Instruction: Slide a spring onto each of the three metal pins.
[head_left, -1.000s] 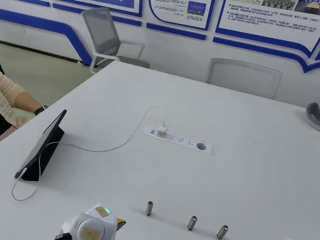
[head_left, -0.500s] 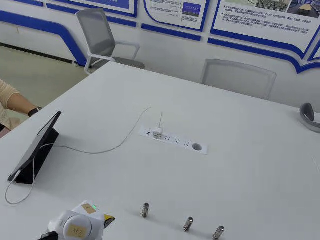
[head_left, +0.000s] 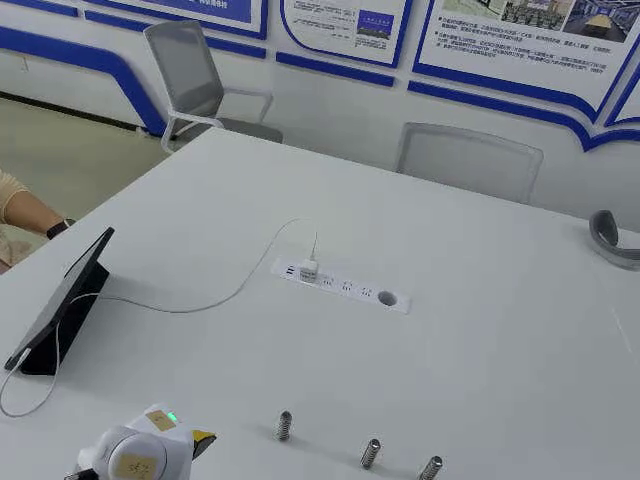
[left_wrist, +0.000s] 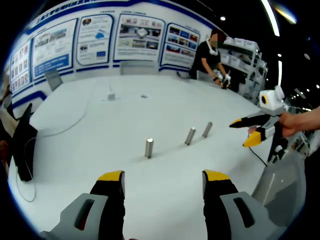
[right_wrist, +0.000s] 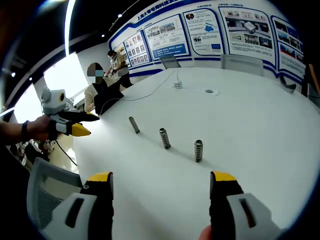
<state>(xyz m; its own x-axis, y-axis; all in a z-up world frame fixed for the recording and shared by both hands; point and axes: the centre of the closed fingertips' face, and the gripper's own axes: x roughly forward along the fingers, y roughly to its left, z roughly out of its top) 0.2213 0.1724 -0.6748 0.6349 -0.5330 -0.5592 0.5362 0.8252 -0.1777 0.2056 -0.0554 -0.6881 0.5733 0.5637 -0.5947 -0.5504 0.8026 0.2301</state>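
Looking down from my head, three pins, each wearing a spring, stand in a row near the close edge of the white surface, with my left claw just left of them. Along my left claw, the jaws are apart and bare, the pins are well ahead, and my right claw is off right, also apart. Along my right claw, the jaws are wide and bare, with the pins ahead.
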